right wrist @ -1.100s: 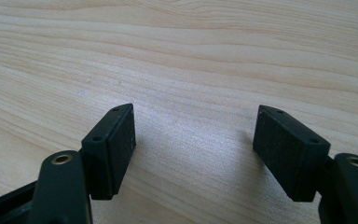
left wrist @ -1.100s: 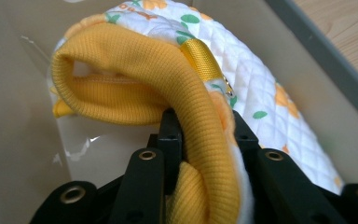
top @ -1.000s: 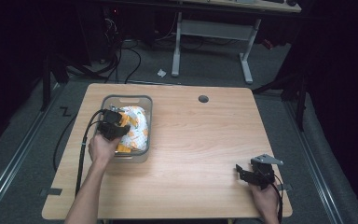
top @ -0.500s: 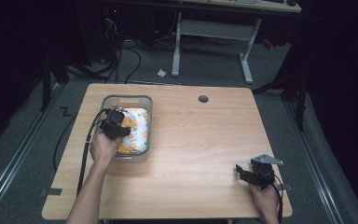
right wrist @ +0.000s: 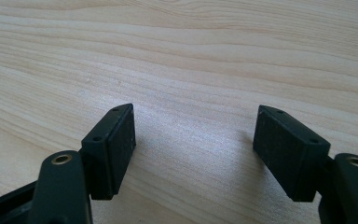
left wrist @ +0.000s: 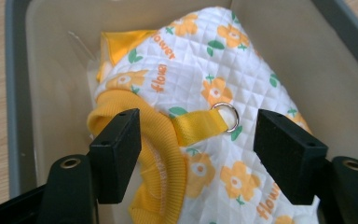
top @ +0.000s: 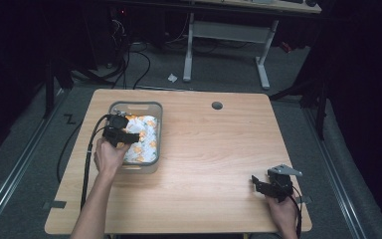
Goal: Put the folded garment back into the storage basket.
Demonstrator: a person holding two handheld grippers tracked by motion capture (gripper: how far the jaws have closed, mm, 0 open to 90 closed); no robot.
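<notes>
A white quilted garment [left wrist: 200,70] with orange flowers and yellow ribbed trim lies bunched in a grey bin [left wrist: 51,70]. My left gripper [left wrist: 198,154] hovers over it and its jaws have just been opening. They stand wide apart, with the garment's yellow strap and metal ring [left wrist: 227,116] lying between them, untouched by the pads. In the high view the left gripper [top: 129,137] is over the bin [top: 135,104] at the table's left, above the garment [top: 146,144]. My right gripper [top: 255,183] rests near the front right corner, open [right wrist: 196,149] over bare wood.
The light wooden table [top: 214,149] has a round cable hole [top: 217,105] near its far edge. The left gripper's cable [top: 87,159] trails along the table's left side. Another desk's legs and floor cables stand beyond the table.
The left gripper stays over the bin, hardly shifted, and the garment beneath it lies a little flatter. The right gripper has kept still.
</notes>
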